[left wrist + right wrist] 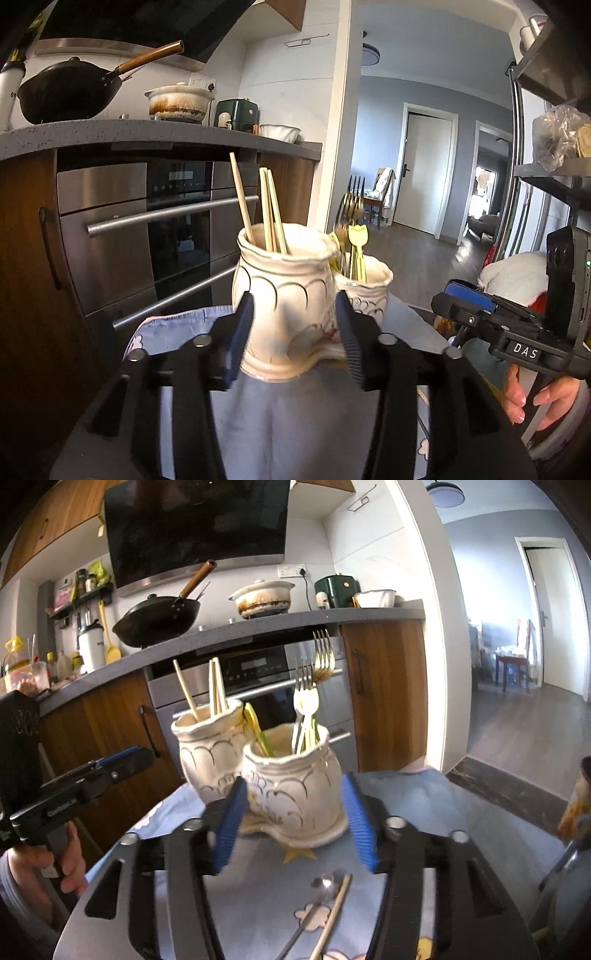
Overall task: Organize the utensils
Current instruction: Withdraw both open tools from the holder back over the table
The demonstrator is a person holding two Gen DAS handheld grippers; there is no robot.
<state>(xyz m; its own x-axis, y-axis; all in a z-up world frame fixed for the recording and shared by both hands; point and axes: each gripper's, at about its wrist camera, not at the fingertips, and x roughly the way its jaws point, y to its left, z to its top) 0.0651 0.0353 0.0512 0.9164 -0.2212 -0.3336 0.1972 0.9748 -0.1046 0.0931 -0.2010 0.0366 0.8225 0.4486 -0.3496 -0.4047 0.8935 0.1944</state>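
Two cream ceramic jars stand side by side on a light-blue cloth (295,424). The jar with wooden chopsticks (284,288) fills the gap ahead of my left gripper (294,295), whose blue pads stand apart on either side without pressing on it. The jar with gold and white forks (295,786) sits likewise in front of my right gripper (295,779), jaws apart, nothing held. A metal spoon (325,886) and a single chopstick (332,912) lie on the cloth under the right gripper. Each gripper shows in the other's view, short of the jars: left gripper (122,760), right gripper (458,295).
Beyond the table runs a grey kitchen counter (258,627) with a black wok (159,620), a clay pot (262,598) and a built-in oven (155,236) below. A dark shelf rack (554,173) stands at the right. A hallway opens behind.
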